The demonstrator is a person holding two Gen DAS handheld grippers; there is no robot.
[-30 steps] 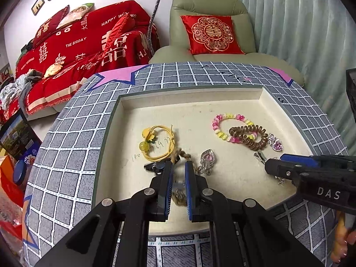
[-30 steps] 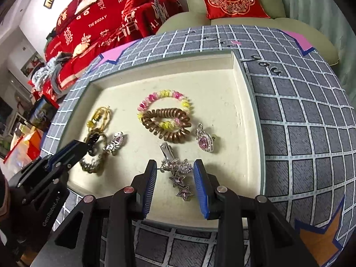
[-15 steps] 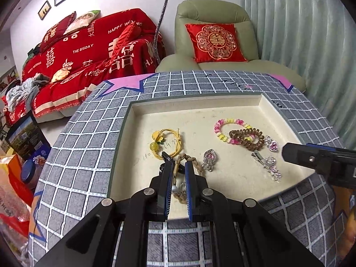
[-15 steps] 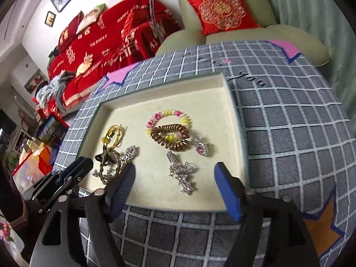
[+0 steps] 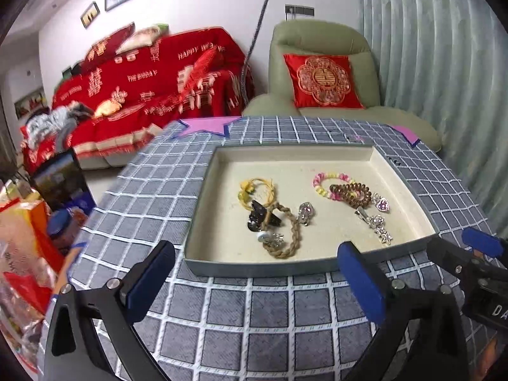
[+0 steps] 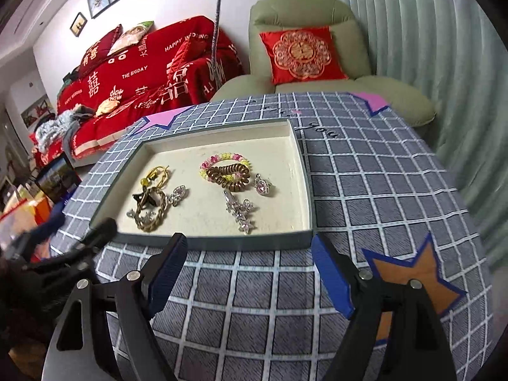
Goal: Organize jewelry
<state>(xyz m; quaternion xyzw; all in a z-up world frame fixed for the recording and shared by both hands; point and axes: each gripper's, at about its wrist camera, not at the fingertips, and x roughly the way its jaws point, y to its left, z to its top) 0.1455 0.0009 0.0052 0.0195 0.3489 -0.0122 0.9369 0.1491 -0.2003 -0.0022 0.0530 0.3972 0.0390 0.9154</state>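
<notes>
A shallow grey tray point(image 5: 254, 268) point(image 6: 222, 243) with a cream floor holds the jewelry: a braided brown bracelet point(image 5: 292, 238) point(image 6: 158, 214), a yellow cord bracelet point(image 5: 258, 190), a black star clip point(image 5: 258, 216), a pink-yellow bead bracelet point(image 5: 330, 179) point(image 6: 225, 158), a brown coil hair tie point(image 5: 350, 192) point(image 6: 230, 177), a silver star clip point(image 5: 376, 225) point(image 6: 239, 211) and two gem pendants. My left gripper point(image 5: 257, 284) is open and empty, in front of the tray. My right gripper point(image 6: 250, 274) is open and empty, also before the tray's front wall.
The tray lies on a grey checked tablecloth point(image 5: 270, 317) with star patches point(image 6: 409, 273). A green armchair point(image 5: 320, 73) and a red-covered sofa point(image 5: 149, 92) stand behind. Bags and boxes point(image 5: 28, 241) sit off the table's left edge.
Both grippers pulled back out of the tray. The left opened and released the braided bracelet, which lies in the tray; the right opened wide off the silver star clip.
</notes>
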